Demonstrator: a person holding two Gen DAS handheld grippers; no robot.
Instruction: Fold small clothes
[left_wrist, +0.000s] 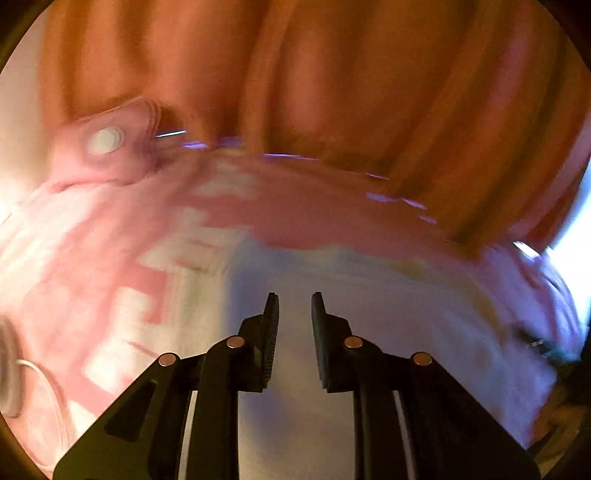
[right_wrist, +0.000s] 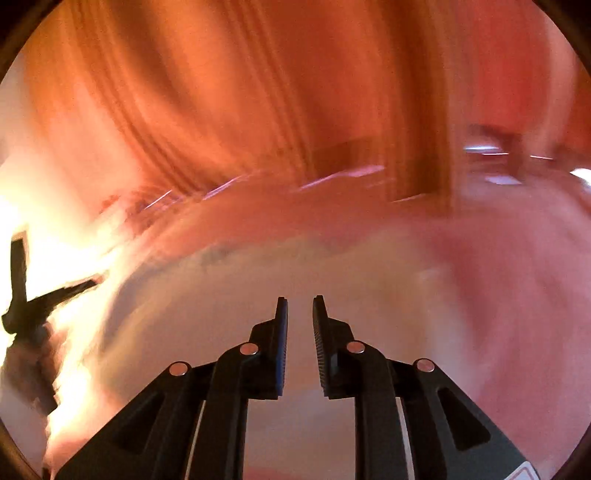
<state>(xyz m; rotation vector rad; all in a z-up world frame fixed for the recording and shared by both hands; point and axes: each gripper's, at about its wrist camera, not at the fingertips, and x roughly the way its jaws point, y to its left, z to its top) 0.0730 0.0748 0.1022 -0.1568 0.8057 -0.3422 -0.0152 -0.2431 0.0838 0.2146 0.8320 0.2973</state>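
Blurrily, both claws, left (left_wrist: 294, 306) and right (right_wrist: 300, 308), gape empty over a seemingly pale cloth (left_wrist: 388, 314) before orange curtains (left_wrist: 332, 74).

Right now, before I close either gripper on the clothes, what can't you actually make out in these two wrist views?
- Left wrist view: the pale garment ahead of the open left gripper is motion-blurred; its edges, type and folds are unreadable.
- Left wrist view: the pink patterned cloth is smeared, its pattern unclear.
- Right wrist view: fabric beyond the open right gripper is blurred, no outline.
- Right wrist view: glare washes out the left side; the dark shape there is unidentifiable.
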